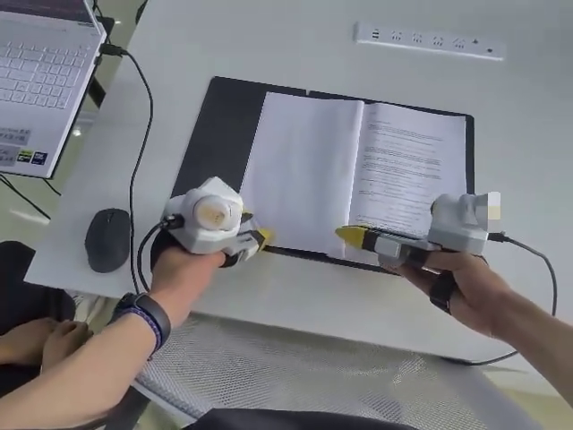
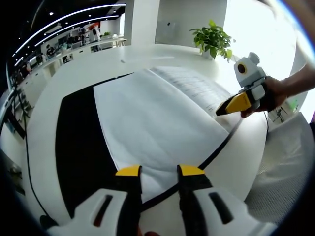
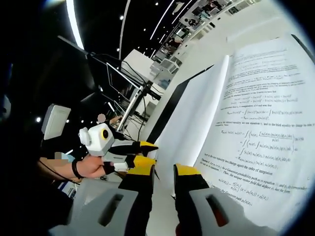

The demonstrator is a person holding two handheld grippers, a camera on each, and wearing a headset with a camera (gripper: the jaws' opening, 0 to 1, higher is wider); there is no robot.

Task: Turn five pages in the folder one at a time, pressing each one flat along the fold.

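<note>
The black folder (image 1: pixel 215 134) lies open on the white table (image 1: pixel 269 45), with a blank white page (image 1: pixel 304 170) on the left and a printed page (image 1: pixel 412 161) on the right. At its near edge, the left gripper (image 1: pixel 260 237) and the right gripper (image 1: pixel 351 235) hover with their jaws narrowly apart, holding nothing.

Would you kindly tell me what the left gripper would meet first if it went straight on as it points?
The left gripper would probably meet the folder at its near edge, then the blank page; height above them is unclear.
</note>
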